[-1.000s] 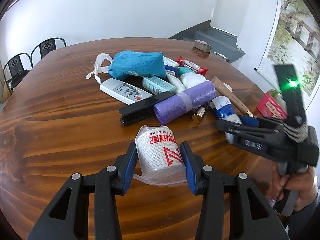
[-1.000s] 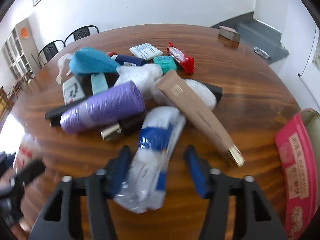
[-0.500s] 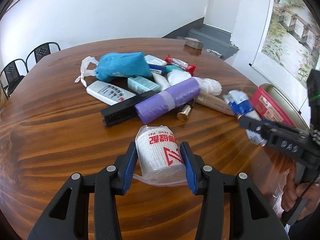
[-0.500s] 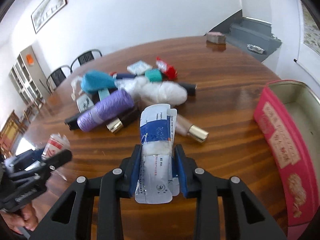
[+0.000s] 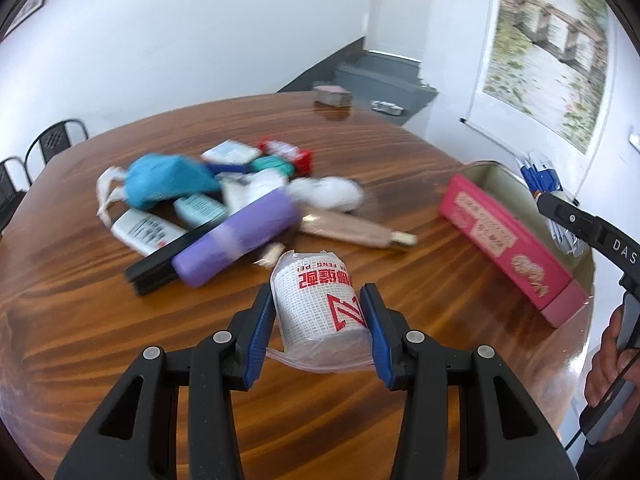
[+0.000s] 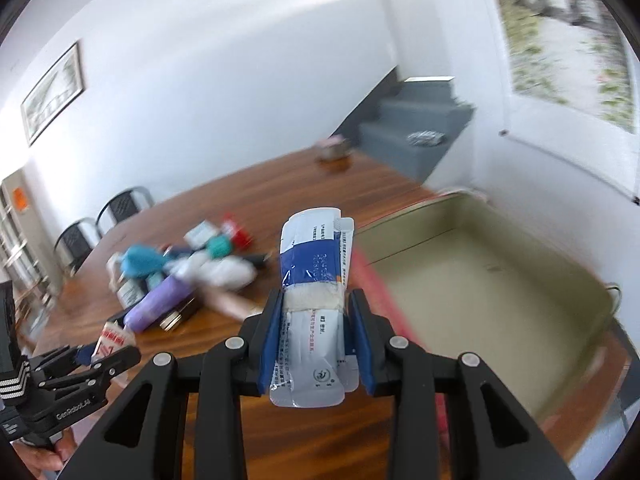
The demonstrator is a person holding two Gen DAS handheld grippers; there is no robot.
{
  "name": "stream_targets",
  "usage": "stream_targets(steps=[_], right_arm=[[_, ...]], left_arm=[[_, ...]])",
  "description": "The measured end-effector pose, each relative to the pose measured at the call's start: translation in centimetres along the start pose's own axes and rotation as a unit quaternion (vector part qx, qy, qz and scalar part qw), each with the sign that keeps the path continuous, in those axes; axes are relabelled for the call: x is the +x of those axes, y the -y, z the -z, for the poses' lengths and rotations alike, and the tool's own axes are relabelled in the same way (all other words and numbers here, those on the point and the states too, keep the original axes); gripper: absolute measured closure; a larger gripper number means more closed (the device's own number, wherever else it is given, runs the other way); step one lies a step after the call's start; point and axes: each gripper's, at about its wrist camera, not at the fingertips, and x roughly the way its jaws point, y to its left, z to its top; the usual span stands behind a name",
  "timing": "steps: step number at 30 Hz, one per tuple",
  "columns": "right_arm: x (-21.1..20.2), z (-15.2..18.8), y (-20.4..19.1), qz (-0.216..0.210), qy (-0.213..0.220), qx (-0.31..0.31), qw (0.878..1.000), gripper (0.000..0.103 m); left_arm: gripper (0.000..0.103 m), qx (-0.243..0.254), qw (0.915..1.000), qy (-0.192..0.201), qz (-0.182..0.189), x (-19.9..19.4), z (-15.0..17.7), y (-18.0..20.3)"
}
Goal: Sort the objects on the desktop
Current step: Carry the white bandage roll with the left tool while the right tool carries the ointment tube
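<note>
The right gripper (image 6: 314,344) was clamped on the blue-and-white sachet bundle (image 6: 314,276), its jaws having just closed further onto it. The pads gripped at the taped band, the stiffest point; the film looked light, soft and slippery, so a hold nearer the loose ends would likely have crumpled or slid. The bundle pointed toward 12 o'clock, with the open tin box (image 6: 480,280) at 2 o'clock beyond it. The left gripper (image 5: 320,320) was clamped across the bagged bandage roll (image 5: 318,300), a light, compressible cylinder held at mid-body. The remaining clutter (image 5: 224,208) lay at 11 o'clock on the wooden table (image 5: 80,320).
</note>
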Motion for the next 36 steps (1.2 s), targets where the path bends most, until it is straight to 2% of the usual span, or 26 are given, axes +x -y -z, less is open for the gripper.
stream_targets(steps=[3,7,15,23,30,36], right_arm=[[-1.0,-0.6,2.4,0.032,0.016,0.011,0.999,0.067],[-1.3,-0.8,6.2,0.061,0.016,0.042,0.997,0.067],[-1.3,0.1,10.4,0.079,0.012,0.080,0.994,0.066],[-0.9,0.4,11.7,0.077,0.007,0.076,0.994,0.066],[-0.4,0.5,12.3,0.069,0.000,0.074,0.995,0.066],[-0.6,0.6,13.1,0.079,0.000,0.081,0.994,0.064]], left_arm=[[0.056,0.020,0.9997,0.010,0.014,-0.2,-1.0,2.6],[0.056,0.037,0.9985,0.017,0.036,-0.2,-2.3,5.5],[0.056,0.077,0.9941,0.025,0.073,0.4,-4.4,11.4],[0.056,0.102,0.9891,0.027,0.103,1.8,-6.3,16.0],[0.056,0.113,0.9851,0.014,0.129,4.2,-7.7,19.3],[0.056,0.113,0.9831,-0.001,0.144,6.5,-8.4,21.1]])
